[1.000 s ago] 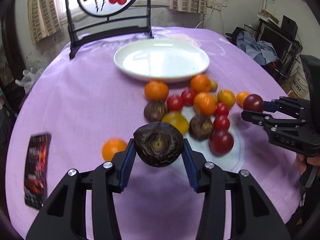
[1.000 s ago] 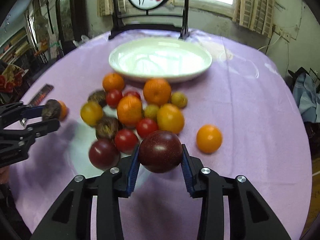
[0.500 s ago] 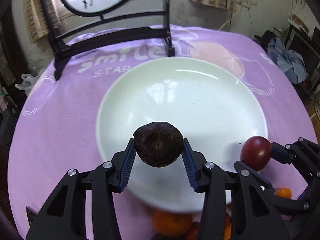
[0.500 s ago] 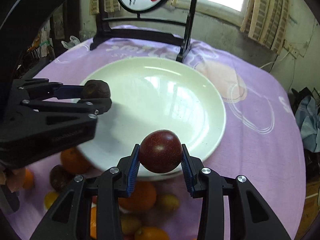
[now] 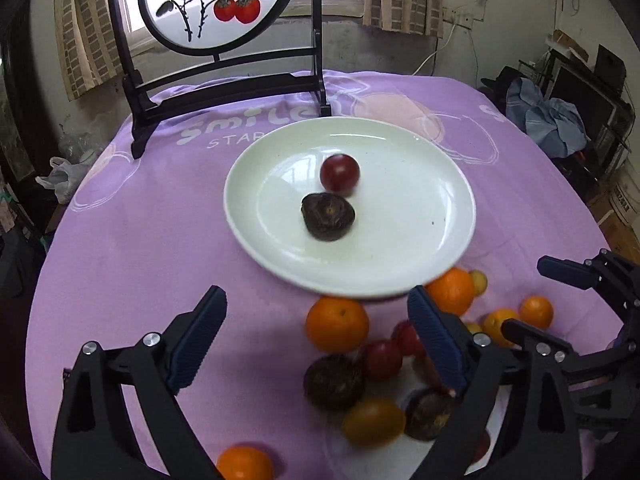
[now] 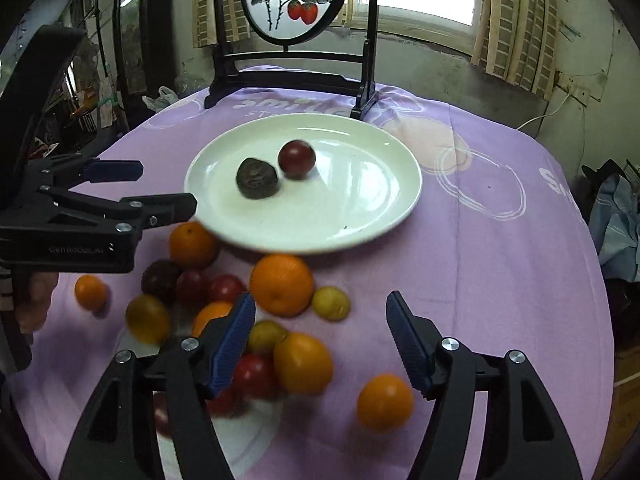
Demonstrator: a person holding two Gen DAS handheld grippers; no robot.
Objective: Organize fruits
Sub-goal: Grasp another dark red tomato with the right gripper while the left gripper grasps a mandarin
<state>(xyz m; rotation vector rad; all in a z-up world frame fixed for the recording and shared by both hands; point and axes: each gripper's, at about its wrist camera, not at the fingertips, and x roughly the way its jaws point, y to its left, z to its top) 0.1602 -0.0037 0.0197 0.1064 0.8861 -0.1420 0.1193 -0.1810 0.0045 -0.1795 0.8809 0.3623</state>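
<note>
While both grippers, left (image 5: 316, 344) & right (image 6: 320, 344), are hovering spread and empty, loose round oranges and tomatoes (image 6: 281, 285) are lying near the white plate (image 6: 360, 224); likely light, smooth, bruisable, so pinching across the widest part w/ gentle force is advisable.

Plate (image 5: 452, 240) as landmark: water chestnut (image 5: 328, 216) in it near centre, plum (image 5: 339, 173) just behind that, decorative screen (image 5: 218, 4) behind the plate, loose fruit pile (image 5: 360, 364) before its near rim on the tablecloth (image 5: 120, 248).
</note>
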